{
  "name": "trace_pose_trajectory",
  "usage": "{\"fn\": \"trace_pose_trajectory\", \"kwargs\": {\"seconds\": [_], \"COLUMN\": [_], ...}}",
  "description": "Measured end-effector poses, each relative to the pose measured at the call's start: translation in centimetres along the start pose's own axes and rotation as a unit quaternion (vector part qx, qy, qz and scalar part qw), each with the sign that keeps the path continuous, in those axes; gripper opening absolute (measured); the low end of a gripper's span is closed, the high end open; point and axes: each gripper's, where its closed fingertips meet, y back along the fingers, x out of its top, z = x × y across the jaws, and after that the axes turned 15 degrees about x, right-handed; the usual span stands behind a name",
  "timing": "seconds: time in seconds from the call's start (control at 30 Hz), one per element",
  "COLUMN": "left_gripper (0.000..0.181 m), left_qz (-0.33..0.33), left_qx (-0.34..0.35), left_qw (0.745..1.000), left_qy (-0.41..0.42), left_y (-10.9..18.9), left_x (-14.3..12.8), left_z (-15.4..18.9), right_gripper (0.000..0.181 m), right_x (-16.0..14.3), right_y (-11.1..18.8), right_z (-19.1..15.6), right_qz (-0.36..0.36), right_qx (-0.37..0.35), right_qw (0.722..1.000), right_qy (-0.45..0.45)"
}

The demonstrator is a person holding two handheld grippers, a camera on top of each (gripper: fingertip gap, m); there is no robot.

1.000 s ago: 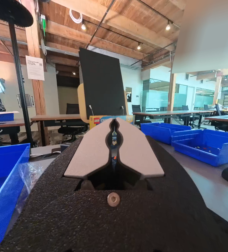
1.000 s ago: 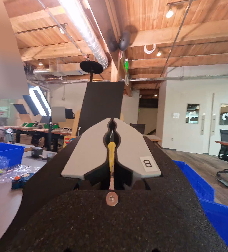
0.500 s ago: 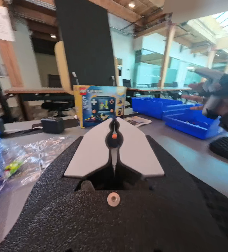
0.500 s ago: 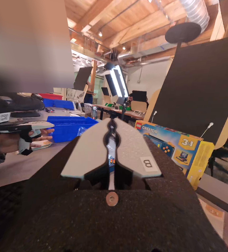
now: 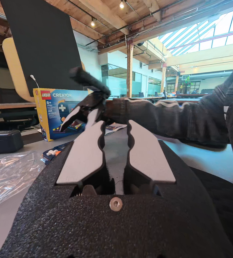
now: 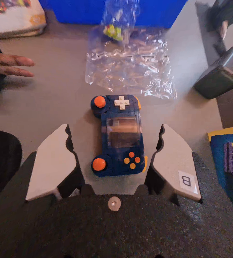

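Observation:
A dark blue brick-built handheld console point(image 6: 120, 141) with orange sticks and a white cross pad lies flat on the grey table point(image 6: 54, 106). My right gripper point(image 6: 115, 125) is open wide and points down over it, with a finger on each side of the console and apart from it. In the left wrist view the right gripper point(image 5: 75, 126) hangs above the console's end point(image 5: 51, 152), which peeks out beside my left gripper point(image 5: 115, 122). The left gripper is open and empty, low over the table.
A crumpled clear bag point(image 6: 128, 67) with green pieces lies beyond the console, before a blue bin point(image 6: 113, 11). A toy box point(image 5: 57, 111) stands behind, with a black device point(image 5: 2, 141) to its left. A dark sleeve point(image 5: 169, 118) crosses the table. Bare fingers point(image 6: 11, 65) show at the left.
Both grippers have gone from shut to open. The right gripper has tipped from level to pointing down over the console. The left gripper has swung toward the toy box and the right arm.

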Motion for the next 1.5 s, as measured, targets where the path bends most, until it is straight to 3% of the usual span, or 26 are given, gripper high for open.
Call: {"fn": "trace_pose_trajectory", "kwargs": {"seconds": [0.07,0.1,0.13,0.23,0.33,0.4,0.47,0.53,0.63,0.73,0.83,0.97,1.03,1.1,1.17,1.27,1.4,1.5], "left_gripper": [0.037,0.038,0.039,0.041,0.046,0.052,0.059,0.069,0.067,0.076,0.078,0.051,0.048,0.048,0.050,0.066,0.072,0.082], "left_qz": [-0.003,-0.003,-0.001,0.003,0.013,0.002,-0.046,-0.111,-0.193,-0.236,-0.275,-0.352,-0.363,-0.381,-0.399,-0.395,-0.349,-0.302], "left_qx": [0.000,-0.002,-0.001,0.017,0.065,0.088,0.111,0.085,0.009,0.022,-0.020,-0.067,-0.082,-0.079,-0.078,-0.048,-0.060,-0.067], "left_qw": [1.000,1.000,1.000,1.000,0.997,0.995,0.989,0.984,0.979,0.972,0.961,0.934,0.928,0.920,0.912,0.917,0.933,0.947], "left_qy": [-0.007,-0.007,-0.004,0.009,0.036,0.057,0.083,0.107,0.057,0.001,-0.025,-0.011,0.020,0.042,0.056,-0.005,-0.066,-0.087], "left_y": [-0.2,-0.2,-0.2,-0.2,-0.2,-0.5,-1.6,-3.3,-5.7,-7.8,-9.0,-9.3,-9.3,-9.5,-9.5,-9.4,-9.3,-9.4], "left_x": [-0.2,-0.2,-0.1,0.0,0.4,0.2,-0.7,-1.7,-3.7,-6.0,-8.2,-10.8,-10.9,-11.1,-11.3,-12.1,-11.0,-9.6], "left_z": [0.1,0.1,0.1,-0.6,-2.5,-3.8,-5.0,-4.8,-3.4,-5.0,-4.8,-4.2,-4.0,-4.3,-4.4,-5.6,-5.5,-5.2], "right_gripper": [0.111,0.100,0.077,0.076,0.076,0.076,0.076,0.076,0.075,0.075,0.075,0.076,0.074,0.075,0.086,0.074,0.049,0.046], "right_x": [-1.3,-2.1,-2.9,-3.2,-3.1,-3.2,-3.1,-3.1,-3.0,-2.9,-2.9,-3.0,-2.7,-2.0,-1.2,-1.7,-4.0,-5.1], "right_y": [-1.7,-2.4,-2.9,-2.7,-1.2,0.2,1.2,1.5,1.6,1.6,1.6,1.7,1.9,2.6,4.5,7.0,8.3,9.2], "right_z": [1.7,2.0,1.7,0.6,-1.9,-3.0,-4.1,-5.1,-5.6,-5.6,-5.6,-5.5,-5.9,-6.9,-6.9,-6.8,-6.7,-6.0], "right_qz": [-0.064,-0.093,-0.119,-0.115,-0.106,-0.127,-0.140,-0.138,-0.126,-0.120,-0.108,-0.098,-0.039,0.080,0.206,0.271,0.250,0.246], "right_qx": [0.013,0.025,0.041,0.017,-0.069,-0.171,-0.259,-0.304,-0.320,-0.317,-0.313,-0.302,-0.266,-0.194,-0.154,-0.167,-0.190,-0.204], "right_qw": [0.998,0.995,0.992,0.993,0.984,0.954,0.907,0.875,0.859,0.860,0.863,0.872,0.906,0.950,0.959,0.942,0.945,0.946], "right_qy": [-0.016,-0.017,-0.016,0.014,0.128,0.211,0.303,0.350,0.378,0.382,0.382,0.371,0.326,0.230,0.122,0.104,0.096,0.058]}}
